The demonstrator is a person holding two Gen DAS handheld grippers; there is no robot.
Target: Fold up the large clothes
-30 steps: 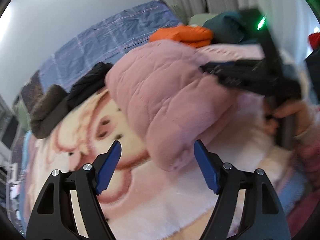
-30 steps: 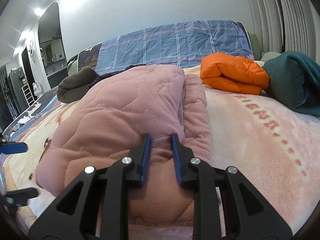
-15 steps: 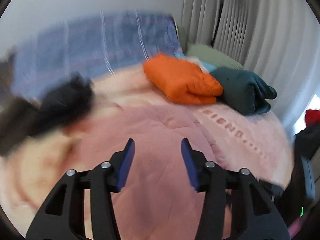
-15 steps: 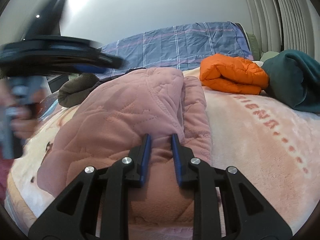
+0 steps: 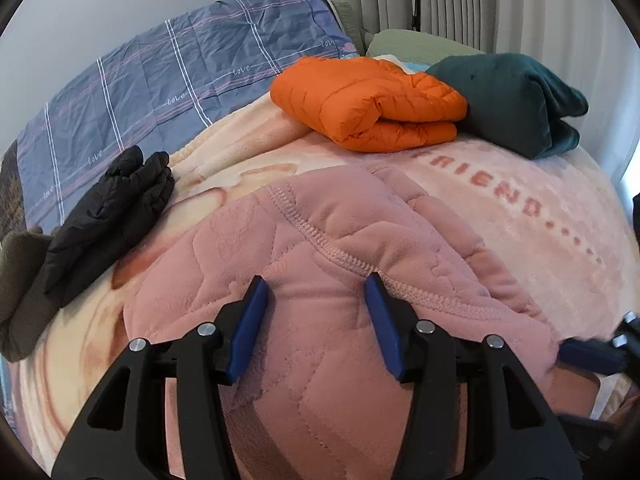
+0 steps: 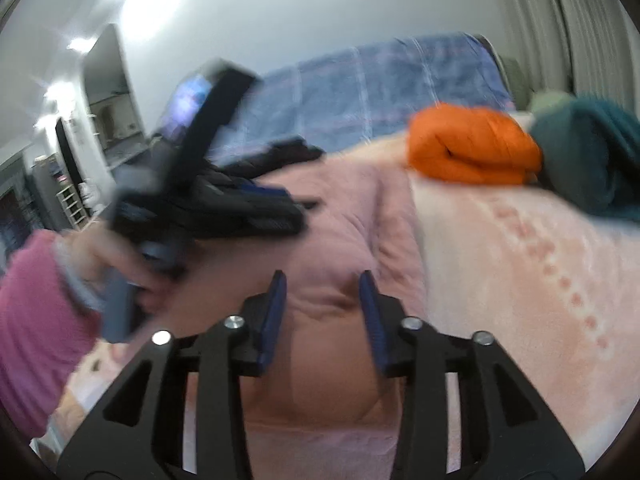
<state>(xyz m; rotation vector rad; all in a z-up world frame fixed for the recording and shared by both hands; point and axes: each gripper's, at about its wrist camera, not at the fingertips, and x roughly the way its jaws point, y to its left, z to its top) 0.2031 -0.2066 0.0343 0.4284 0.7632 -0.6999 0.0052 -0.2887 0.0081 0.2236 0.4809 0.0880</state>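
A pink quilted garment [image 5: 320,280] lies folded in a thick bundle on the pink blanket [image 5: 540,208]. My left gripper [image 5: 316,284] is open, its blue pads on either side of the bundle's top, resting over it. In the blurred right wrist view my right gripper [image 6: 323,280] is open just over the near end of the pink garment [image 6: 344,220]. The left gripper [image 6: 240,208] shows there at left, held by a hand in a pink sleeve. A blue fingertip [image 5: 588,356] of the right gripper shows at the lower right edge of the left wrist view.
A folded orange jacket [image 5: 372,104] and a dark green garment [image 5: 516,100] lie at the far right of the bed. A black puffer garment [image 5: 108,216] and a brown one [image 5: 20,292] lie at the left. A blue plaid pillow [image 5: 160,80] stands behind.
My right gripper has opened and let go of the pink garment. My left gripper has swung from beside the bundle to over its top and stays open.
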